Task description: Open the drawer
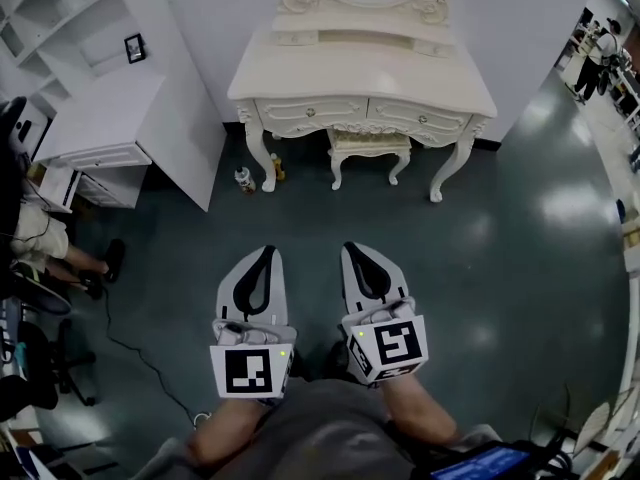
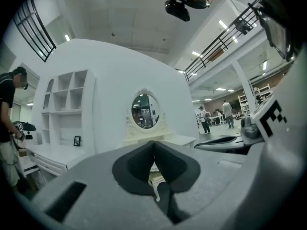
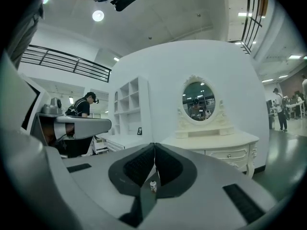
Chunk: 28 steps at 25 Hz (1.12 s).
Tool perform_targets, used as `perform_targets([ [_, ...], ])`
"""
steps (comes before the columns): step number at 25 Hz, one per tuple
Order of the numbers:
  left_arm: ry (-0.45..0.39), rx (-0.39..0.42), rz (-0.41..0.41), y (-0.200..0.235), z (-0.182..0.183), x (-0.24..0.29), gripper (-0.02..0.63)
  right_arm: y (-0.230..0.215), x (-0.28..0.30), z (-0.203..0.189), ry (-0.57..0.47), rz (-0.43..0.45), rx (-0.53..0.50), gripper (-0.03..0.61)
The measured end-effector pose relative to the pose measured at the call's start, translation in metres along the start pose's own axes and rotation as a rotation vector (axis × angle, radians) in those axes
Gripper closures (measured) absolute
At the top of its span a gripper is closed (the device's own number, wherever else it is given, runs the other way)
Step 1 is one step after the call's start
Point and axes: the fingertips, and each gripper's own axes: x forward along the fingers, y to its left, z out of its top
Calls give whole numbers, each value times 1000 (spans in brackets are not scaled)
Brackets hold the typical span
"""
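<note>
Vanity counter (image 1: 360, 80) drawers (image 1: 312, 114) shut.
Left gripper (image 1: 266, 252) and right gripper (image 1: 351, 249) well short of it, jaws together, empty.

White wall (image 1: 530, 28): glossy dark floor (image 1: 520, 268) at its foot; white shelf unit (image 1: 45, 8) and desk (image 1: 100, 113) left of it.

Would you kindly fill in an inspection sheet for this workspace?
Surface: dark glossy floor.
Job's things: dressing table, left drawer and right drawer both closed.
Clutter: bottle by the table's leg; stool underneath.
Grippers: left gripper and right gripper shut, empty, away from the table.
Cables: black cable on the floor, left.
Surroundings: white desk, seated person at left.
</note>
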Motion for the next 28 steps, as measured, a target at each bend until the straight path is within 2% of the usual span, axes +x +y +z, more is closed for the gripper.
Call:
perform_targets([
  [6,18,2,38,22,-3,29,598,-15,37,1,11,15,-2,565],
  [10,38,-23,46,44,-20,58,598,-28,71,-12,45,0,-1,565],
  [21,103,-71,-11,114,-61,170,598,-54,196,-39,116,-43,25,565],
  [28,56,-60,-47,162,-50,223,598,-64,263,-17,94,-92,9,565],
])
